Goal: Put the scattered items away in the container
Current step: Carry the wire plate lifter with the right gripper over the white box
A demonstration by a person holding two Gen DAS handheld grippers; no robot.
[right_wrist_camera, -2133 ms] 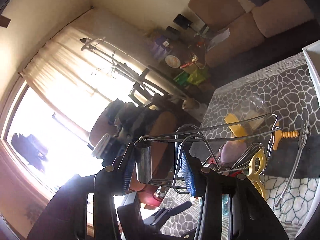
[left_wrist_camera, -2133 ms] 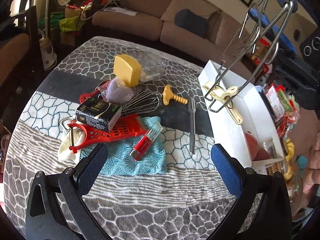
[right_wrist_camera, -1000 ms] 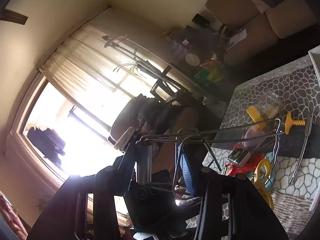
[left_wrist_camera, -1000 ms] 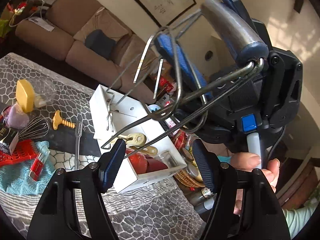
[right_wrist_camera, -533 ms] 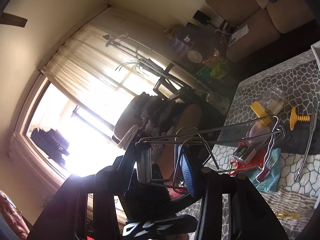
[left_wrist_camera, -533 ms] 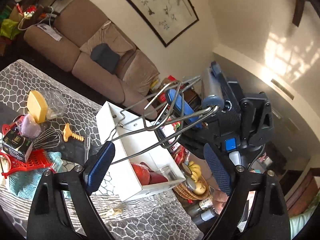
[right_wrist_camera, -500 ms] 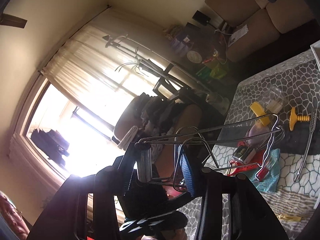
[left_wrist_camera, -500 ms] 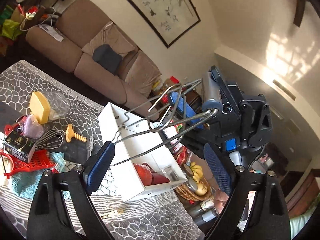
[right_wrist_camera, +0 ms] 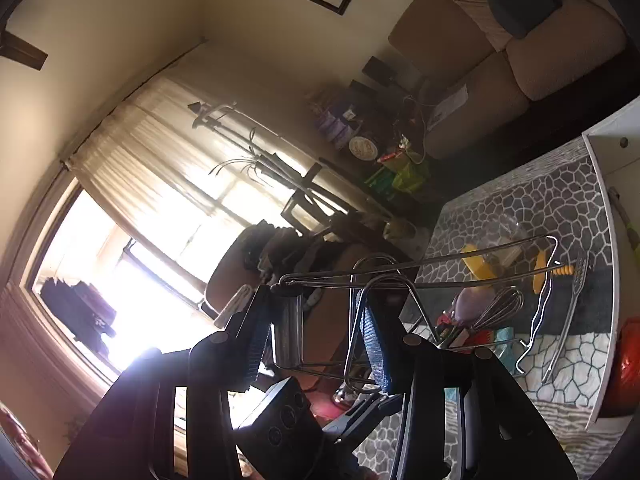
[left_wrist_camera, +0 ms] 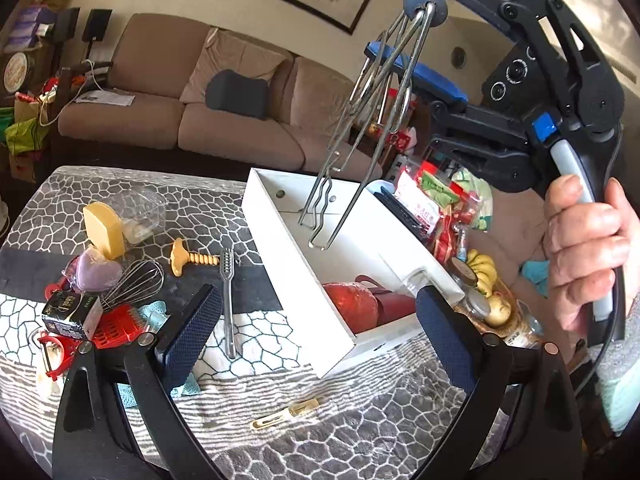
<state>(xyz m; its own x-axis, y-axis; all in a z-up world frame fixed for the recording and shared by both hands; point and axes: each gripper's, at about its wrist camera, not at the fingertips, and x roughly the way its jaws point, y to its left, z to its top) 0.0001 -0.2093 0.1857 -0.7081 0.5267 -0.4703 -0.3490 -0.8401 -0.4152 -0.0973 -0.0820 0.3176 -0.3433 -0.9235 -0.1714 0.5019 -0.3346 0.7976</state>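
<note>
1. Our right tool (right_wrist_camera: 316, 336) is clamped on the handle of a wire masher (left_wrist_camera: 360, 128), which hangs over the far half of the white container (left_wrist_camera: 288, 240).
2. Our left tool (left_wrist_camera: 316, 332) is opening, nearly at its widest, with nothing between its pads.
3. The container sits at the tabletop's (left_wrist_camera: 360, 432) right edge; something red (left_wrist_camera: 350, 300) lies in its near end.
4. Left of it we see a whisk (left_wrist_camera: 134, 282), a yellow-handled corkscrew (left_wrist_camera: 192, 258), a slim metal utensil (left_wrist_camera: 228, 300), a red grater (left_wrist_camera: 116, 322) and a yellow-lidded jar (left_wrist_camera: 108, 224).
5. A small cream piece (left_wrist_camera: 286, 412) lies near the front edge.
</note>
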